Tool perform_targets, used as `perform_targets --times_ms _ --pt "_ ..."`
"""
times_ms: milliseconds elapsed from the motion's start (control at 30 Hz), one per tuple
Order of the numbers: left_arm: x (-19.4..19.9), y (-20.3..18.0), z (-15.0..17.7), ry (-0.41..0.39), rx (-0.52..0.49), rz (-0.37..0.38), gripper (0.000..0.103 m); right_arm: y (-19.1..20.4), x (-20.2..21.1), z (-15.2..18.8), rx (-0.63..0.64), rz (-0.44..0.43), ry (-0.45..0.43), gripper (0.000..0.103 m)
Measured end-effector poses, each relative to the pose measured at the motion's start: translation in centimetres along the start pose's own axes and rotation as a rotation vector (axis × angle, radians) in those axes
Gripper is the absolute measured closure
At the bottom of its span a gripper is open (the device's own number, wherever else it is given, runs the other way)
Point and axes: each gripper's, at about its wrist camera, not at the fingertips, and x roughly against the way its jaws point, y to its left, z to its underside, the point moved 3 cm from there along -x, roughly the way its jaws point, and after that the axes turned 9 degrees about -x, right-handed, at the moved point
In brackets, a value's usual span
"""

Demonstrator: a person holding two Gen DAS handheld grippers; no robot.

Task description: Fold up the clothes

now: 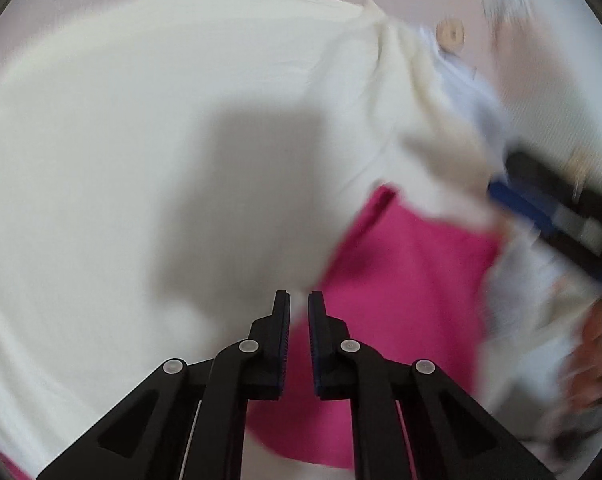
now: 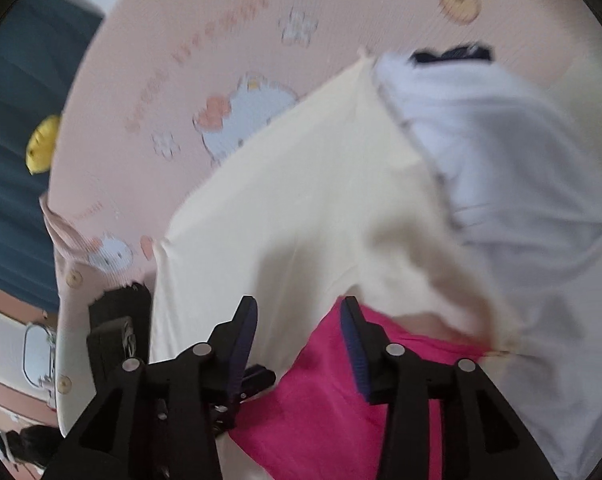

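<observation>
Over pink sheet (image 2: 161, 80), cream garment (image 2: 281, 200) runs diagonally w/ both grippers apart.

Bright, soft daylight; heavy motion blur, fisheye warp w/ dark edges.

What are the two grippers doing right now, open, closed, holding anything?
Left gripper: nearly closed, a narrow gap left, nothing between its fingers, above the cream garment.
Right gripper: open, empty, over the pink garment.
</observation>
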Motion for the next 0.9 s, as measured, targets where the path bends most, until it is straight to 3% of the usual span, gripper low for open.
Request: perform_targets --times_ms 67,133,200,267,300,533,633,833,900 --pt "0.4 0.2 -0.5 -0.026 0.061 0.091 0.094 -0.9 1.6 -0.2 -0.008 -0.003 -0.035 0.06" --pt "0.6 -0.2 -0.9 -0.045 0.044 0.08 0.092 -2.5 3.3 -0.2 -0.02 0.011 -0.046 0.06" --pt "0.8 0.2 -1.6 -0.046 0.003 0.049 0.078 -3.2 3.4 -0.1 -0.019 0.043 -0.043 0.06" --pt "-0.7 0.0 -3.5 -0.035 -0.028 0.04 0.043 -4.1 3.6 0.1 -0.007 0.098 -0.051 0.06" --pt "-1.8 -0.6 -4.2 -0.032 -0.04 0.04 0.04 -4.6 3.8 0.2 0.001 0.12 -0.052 0.06" --pt "-5.8 -2.9 -5.7 0.0 -0.109 -0.074 0.04 -6.3 3.0 0.7 0.036 0.196 -0.031 0.06" --pt "-6.2 -3.5 -5.9 -0.002 -0.137 -0.084 0.04 -5.6 2.6 1.2 0.096 0.234 -0.035 0.06" --pt "-6.4 -5.0 -6.1 -0.087 -0.272 -0.135 0.04 -4.6 1.0 2.0 0.168 0.231 -0.01 0.06" --pt "-7.0 -5.3 -6.1 -0.069 -0.31 -0.149 0.04 -4.7 0.6 1.8 0.176 0.259 -0.013 0.06"
